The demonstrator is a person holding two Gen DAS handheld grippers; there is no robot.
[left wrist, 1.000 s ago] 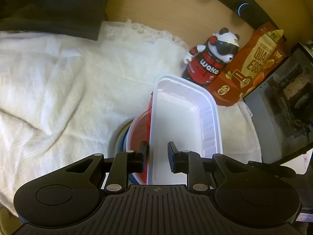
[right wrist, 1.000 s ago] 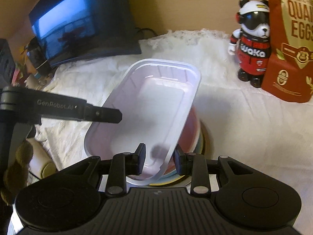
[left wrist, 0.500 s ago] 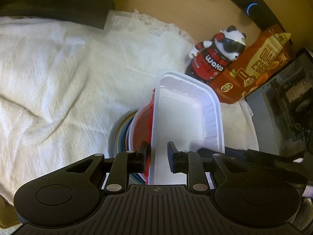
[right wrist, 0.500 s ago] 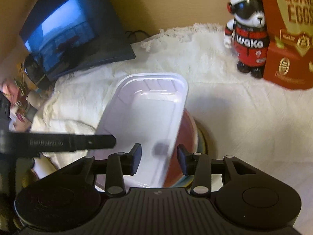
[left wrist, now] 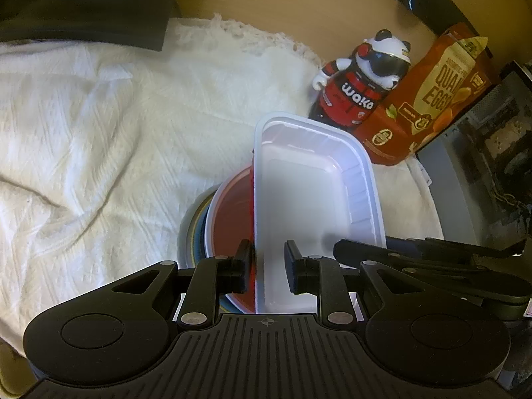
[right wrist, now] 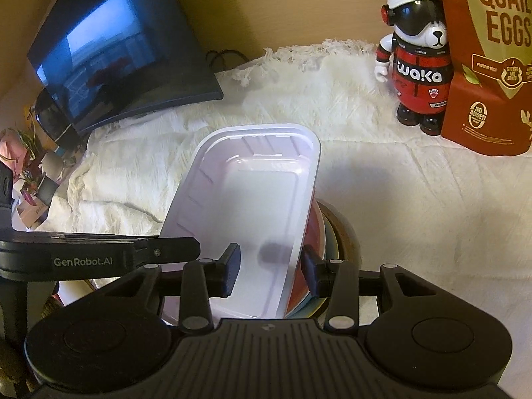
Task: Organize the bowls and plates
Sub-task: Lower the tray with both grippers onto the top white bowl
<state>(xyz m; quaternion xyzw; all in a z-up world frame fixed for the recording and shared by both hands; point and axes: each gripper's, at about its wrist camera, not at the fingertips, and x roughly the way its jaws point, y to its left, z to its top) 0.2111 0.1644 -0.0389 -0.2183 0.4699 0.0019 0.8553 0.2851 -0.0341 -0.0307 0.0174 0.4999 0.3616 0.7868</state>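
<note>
White knitted cloth point(left wrist: 99, 139) covers the surface, dark monitor point(right wrist: 123, 50) at back left. White rectangular plastic tray point(left wrist: 309, 199) sits tilted on a red bowl point(left wrist: 232, 219), which tops a stack of plates point(left wrist: 196, 229). Left gripper point(left wrist: 267, 267): fingers straddle the tray's left rim, small gap, not clamped. Right gripper point(right wrist: 271, 267): fingers spread wide around the tray's right rim. Its neighbour's arm reads "GenRobot.AI". Bear figurine point(right wrist: 415, 63) says "waka"; red pouch point(right wrist: 492, 60) says "QUAIL EGGS".

White cloth point(right wrist: 415, 199) carries dish stack point(right wrist: 335, 232), bear figurine point(right wrist: 415, 66), quail-egg bag point(right wrist: 488, 66).
</note>
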